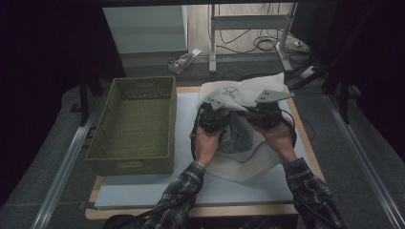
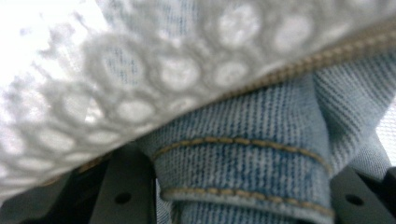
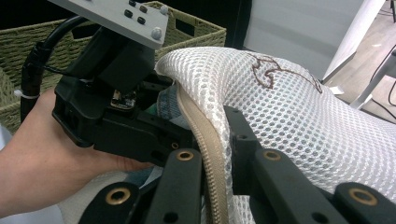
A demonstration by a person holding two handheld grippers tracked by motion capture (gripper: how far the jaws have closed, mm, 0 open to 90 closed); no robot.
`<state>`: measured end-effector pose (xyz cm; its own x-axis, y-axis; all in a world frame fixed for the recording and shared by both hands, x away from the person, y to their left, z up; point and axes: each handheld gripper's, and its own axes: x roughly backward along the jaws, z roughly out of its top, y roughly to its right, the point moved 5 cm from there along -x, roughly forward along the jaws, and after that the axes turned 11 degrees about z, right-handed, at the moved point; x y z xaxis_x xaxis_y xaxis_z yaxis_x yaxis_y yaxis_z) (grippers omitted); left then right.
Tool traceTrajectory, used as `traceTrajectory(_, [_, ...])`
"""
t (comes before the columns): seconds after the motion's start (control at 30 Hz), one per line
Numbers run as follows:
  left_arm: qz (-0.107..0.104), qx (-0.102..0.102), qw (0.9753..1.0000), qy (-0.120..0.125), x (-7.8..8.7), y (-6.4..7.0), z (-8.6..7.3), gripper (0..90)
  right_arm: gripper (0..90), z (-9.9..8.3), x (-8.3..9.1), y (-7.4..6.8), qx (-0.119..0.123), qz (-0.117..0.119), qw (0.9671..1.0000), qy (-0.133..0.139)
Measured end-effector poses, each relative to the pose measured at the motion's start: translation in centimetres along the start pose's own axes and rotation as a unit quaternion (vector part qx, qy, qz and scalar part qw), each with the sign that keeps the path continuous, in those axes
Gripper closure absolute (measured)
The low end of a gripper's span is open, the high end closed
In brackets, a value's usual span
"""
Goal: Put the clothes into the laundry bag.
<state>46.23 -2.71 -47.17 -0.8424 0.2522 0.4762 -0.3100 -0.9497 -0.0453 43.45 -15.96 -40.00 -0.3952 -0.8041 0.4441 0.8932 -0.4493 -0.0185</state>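
A white mesh laundry bag (image 1: 241, 89) with a tan zip lies on the white table top, and a pair of light blue jeans (image 1: 237, 134) sits in its opening. My left gripper (image 1: 211, 117) reaches into the bag. In the left gripper view its jaws (image 2: 240, 198) press on a folded denim seam (image 2: 243, 123), with mesh (image 2: 140, 84) draped above. My right gripper (image 1: 265, 114) holds the bag's mouth. In the right gripper view its jaws (image 3: 212, 158) pinch the zip edge of the mesh bag (image 3: 289, 112), with the left gripper (image 3: 107, 107) close at the left.
A green woven basket (image 1: 136, 160) stands left of the bag, and its rim (image 3: 196, 28) shows behind the left gripper. The white board (image 1: 191, 191) has bare room near the front edge. A desk frame and cables lie on the floor beyond the table.
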Motion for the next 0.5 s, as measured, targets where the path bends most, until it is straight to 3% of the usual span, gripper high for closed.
traceTrajectory(0.23, [0.024,0.002,0.9996,0.016,-0.1,-0.16,0.02,57.8,83.6,-0.06,-0.05,-0.1,0.001,0.002,1.0,-0.001])
traceTrajectory(0.5, [0.033,0.011,0.9986,0.041,-0.2,-0.18,-0.03,57.8,83.6,-0.07,-0.06,-0.18,0.001,0.005,1.0,-0.001])
